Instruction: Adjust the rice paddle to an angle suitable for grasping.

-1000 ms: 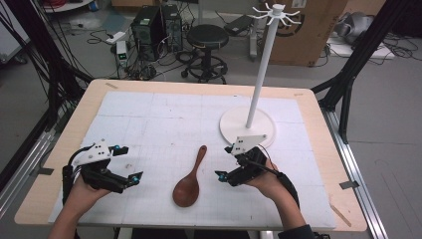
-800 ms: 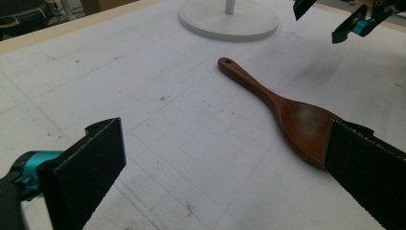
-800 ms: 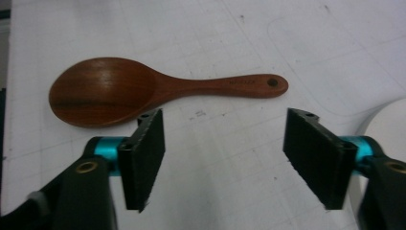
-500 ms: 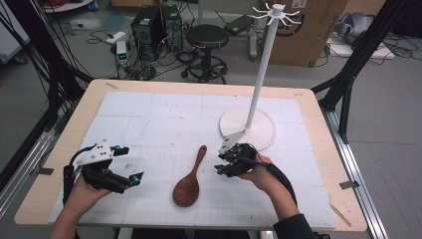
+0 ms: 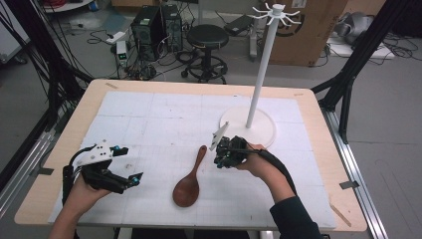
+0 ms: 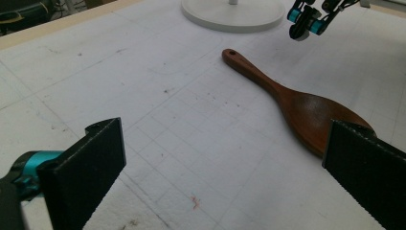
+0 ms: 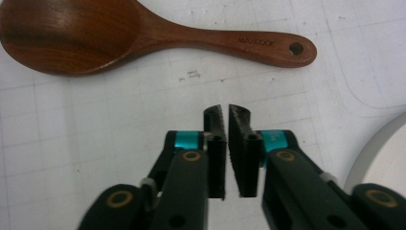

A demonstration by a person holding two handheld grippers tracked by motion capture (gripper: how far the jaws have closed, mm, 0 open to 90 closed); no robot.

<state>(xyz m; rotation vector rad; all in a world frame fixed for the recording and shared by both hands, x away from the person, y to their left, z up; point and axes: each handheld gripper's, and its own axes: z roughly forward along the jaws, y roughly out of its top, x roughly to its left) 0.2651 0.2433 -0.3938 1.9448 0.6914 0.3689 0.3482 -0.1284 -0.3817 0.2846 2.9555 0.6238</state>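
Wooden spoon [image 5: 190, 178] lying flat on the white mat [image 5: 149, 119], bowl toward the person's edge of the table [image 5: 318, 129], handle pointing up toward the white stand base [image 5: 259, 130]; touched by neither gripper.

Right gripper [image 5: 222, 151] hovering just beside the handle end, on the stand side, between spoon and base. Jaws having just been closing, now nearly pressed together, a thin slit left, nothing between them. In the right gripper view, right gripper [image 7: 226, 115] pointing at the spoon [image 7: 119, 36], handle with its hanging hole lying crosswise just beyond the tips; stand base edge [image 7: 383, 143] showing at the lower right.

Left gripper [image 5: 128, 164] resting low at the near left of the mat, well apart from the spoon, jaws spread wide and holding nothing. In the left gripper view, spoon bowl [image 6: 311, 115] sitting near the right-hand jaw, not touching.
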